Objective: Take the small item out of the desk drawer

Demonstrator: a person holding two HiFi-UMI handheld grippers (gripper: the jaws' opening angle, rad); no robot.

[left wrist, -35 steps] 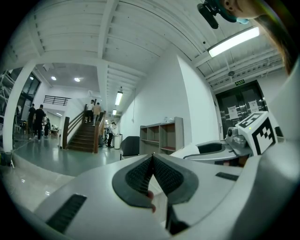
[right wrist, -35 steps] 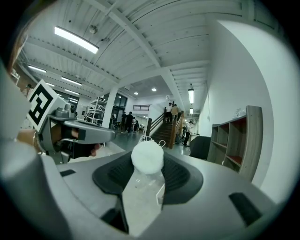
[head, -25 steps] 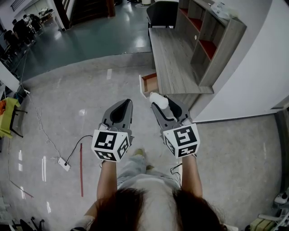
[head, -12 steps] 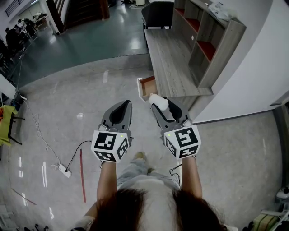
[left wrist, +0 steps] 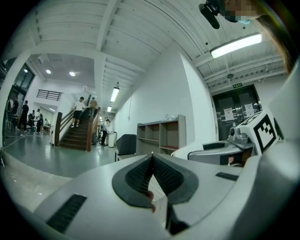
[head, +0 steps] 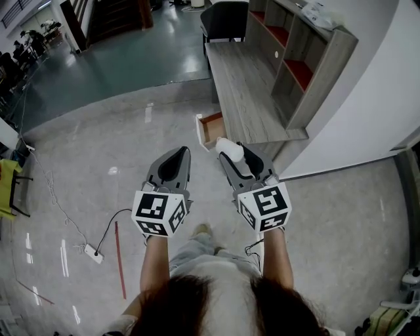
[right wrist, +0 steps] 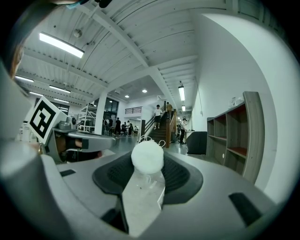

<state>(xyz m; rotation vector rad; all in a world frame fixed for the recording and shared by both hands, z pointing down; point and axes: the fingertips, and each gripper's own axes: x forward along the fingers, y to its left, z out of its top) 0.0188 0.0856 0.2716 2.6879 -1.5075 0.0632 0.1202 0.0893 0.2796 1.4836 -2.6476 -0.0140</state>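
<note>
A small white fluffy ball (head: 230,148) (right wrist: 147,158) sits clamped at the tips of my right gripper (head: 234,152) (right wrist: 148,161), held in the air in front of the person. My left gripper (head: 178,152) (left wrist: 151,157) hovers beside it, jaws pressed together with nothing between them. Ahead, the wooden desk (head: 244,92) has its small drawer (head: 210,128) pulled out at the near end; its red-brown inside shows. Both grippers are short of the drawer and point toward it.
A grey shelf unit (head: 298,56) stands on the desk along the white wall (head: 367,111). A dark chair (head: 220,16) sits at the desk's far end. A power strip with cable (head: 93,253) and a red rod (head: 119,259) lie on the floor at left. Stairs (left wrist: 75,133) and people are far off.
The view has drifted a little, so the desk and drawer sit slightly further left and higher. Both grippers keep their pose, and the white ball stays in the right one.
</note>
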